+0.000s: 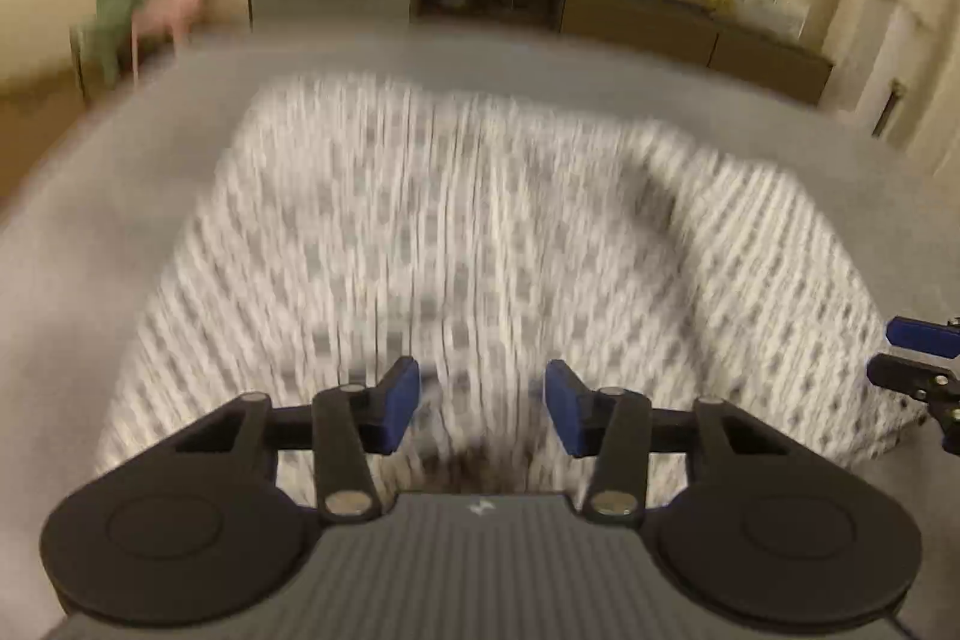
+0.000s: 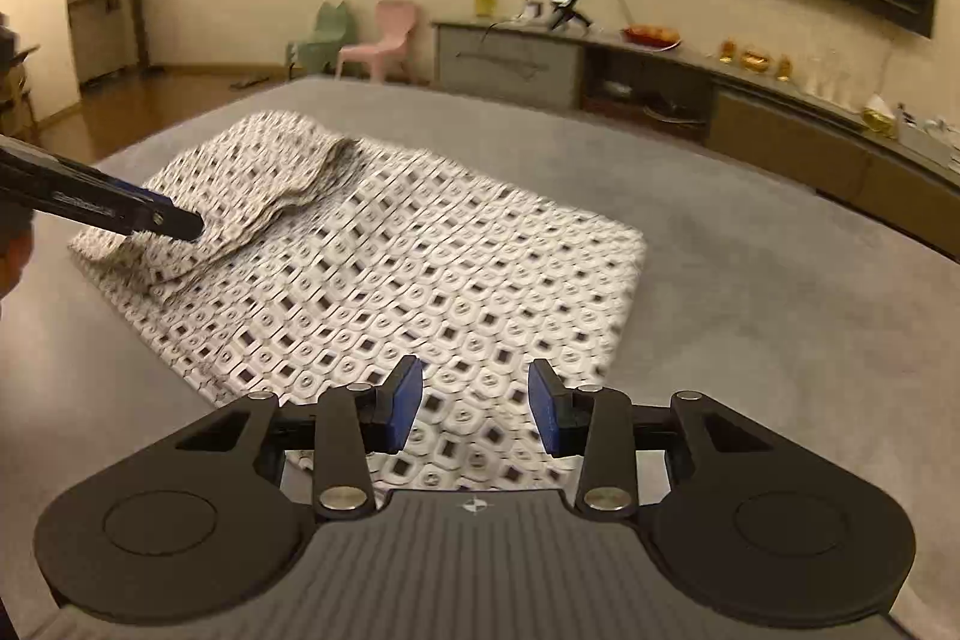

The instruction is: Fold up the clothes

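Two grippers, left gripper (image 1: 482, 407) and right gripper (image 2: 474, 405), hover with jaws apart over the white, dark-square-patterned soft cloth (image 2: 384, 274) lying on the grey table (image 2: 750, 292); light and limp, best pinched at corners.

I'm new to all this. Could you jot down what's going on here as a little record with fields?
Surface: grey table
Garment: white patterned cloth, lying mostly flat, rumpled ridge at its far left
Left tongs: open, above the cloth's near edge; view blurred
Right tongs: open, over the cloth's near right corner, holding nothing
Background: pink chair, green chair, low sideboard
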Demonstrator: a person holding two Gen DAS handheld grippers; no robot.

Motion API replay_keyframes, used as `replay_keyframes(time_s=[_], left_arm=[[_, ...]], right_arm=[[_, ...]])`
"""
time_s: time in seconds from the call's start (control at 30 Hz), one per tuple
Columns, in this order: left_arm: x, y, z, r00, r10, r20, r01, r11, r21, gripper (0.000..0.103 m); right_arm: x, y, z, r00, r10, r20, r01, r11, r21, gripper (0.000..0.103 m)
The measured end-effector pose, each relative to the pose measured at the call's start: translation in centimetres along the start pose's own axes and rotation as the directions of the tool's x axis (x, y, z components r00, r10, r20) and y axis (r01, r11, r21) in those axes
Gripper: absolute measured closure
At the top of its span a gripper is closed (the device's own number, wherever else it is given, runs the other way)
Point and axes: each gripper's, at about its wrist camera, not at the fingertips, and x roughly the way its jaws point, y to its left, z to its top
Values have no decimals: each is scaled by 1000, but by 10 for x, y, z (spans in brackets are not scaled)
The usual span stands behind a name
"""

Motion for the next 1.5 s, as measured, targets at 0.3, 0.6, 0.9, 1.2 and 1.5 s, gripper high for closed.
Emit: replay_keyframes(time_s=[0.3,0.6,0.9,1.2,1.5], left_arm=[[1,-9,-4,1000,20,3,-20,999,36,56],[4,-4,3,999,-42,0,42,999,-31,56],[4,5,3,997,-78,-2,78,994,-75,57],[6,2,5,995,-98,-6,97,992,-85,57],[-14,-8,10,991,-99,90,104,993,-50,57]], right_arm=[[15,-15,7,997,-30,-65,37,993,112,47],[39,34,93,1000,19,22,-20,999,39,47],[150,33,115,986,-61,-157,75,993,87,67],[78,43,57,992,29,-120,-15,992,122,67],[-10,8,17,993,-119,17,108,949,296,20]])
